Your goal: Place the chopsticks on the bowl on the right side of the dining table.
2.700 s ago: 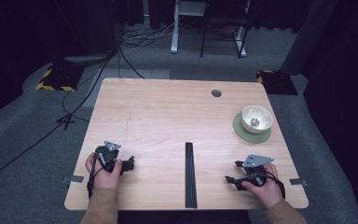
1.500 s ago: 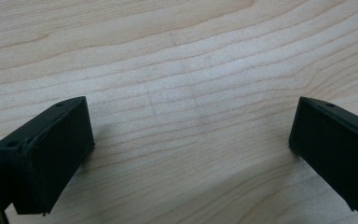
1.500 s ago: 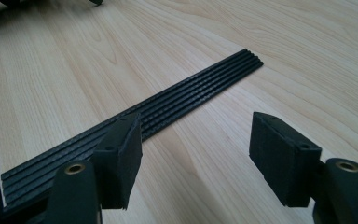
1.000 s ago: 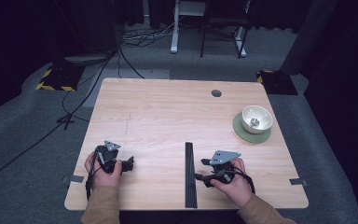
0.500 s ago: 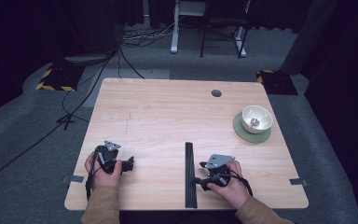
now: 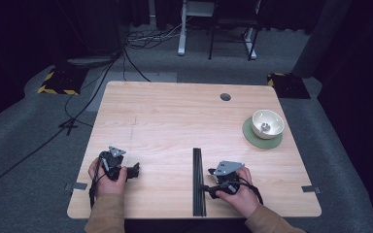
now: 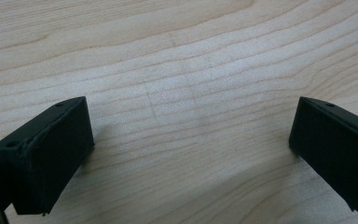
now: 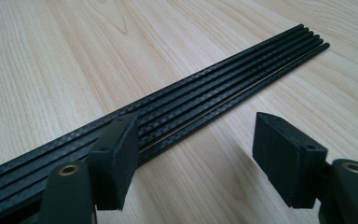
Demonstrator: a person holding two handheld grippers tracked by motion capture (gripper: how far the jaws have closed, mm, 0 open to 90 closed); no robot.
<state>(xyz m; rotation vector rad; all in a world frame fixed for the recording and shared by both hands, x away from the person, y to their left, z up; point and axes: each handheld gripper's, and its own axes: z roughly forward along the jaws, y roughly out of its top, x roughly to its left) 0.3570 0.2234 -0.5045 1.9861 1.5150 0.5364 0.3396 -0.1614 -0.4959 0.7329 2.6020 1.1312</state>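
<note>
The light wooden table (image 6: 175,116) carries very little, so the risk sits at its near edge, where a bundle of thin black carbon-fibre rods (image 6: 197,182) lies side by side, running from the front edge toward the middle. My guess is that a grab from here could go badly: the rods are slim, smooth and loose beside one another, so jaws closing from the side may catch only the outermost one and roll or scatter the rest, or pinch the tabletop. Nearer the far right corner a white ceramic bowl (image 6: 267,124) stands on a round green coaster (image 6: 262,137), well apart from all this.

The right gripper (image 6: 210,186) lies just to the right of the rods, jaws spread wide and holding nothing. In the right gripper view one jaw sits over the nearest rods (image 8: 191,107) and the other over bare wood, so the bundle is not yet fully between them. The left gripper (image 6: 135,171) rests well to the left, jaws wide apart over bare wood (image 7: 186,93).
</note>
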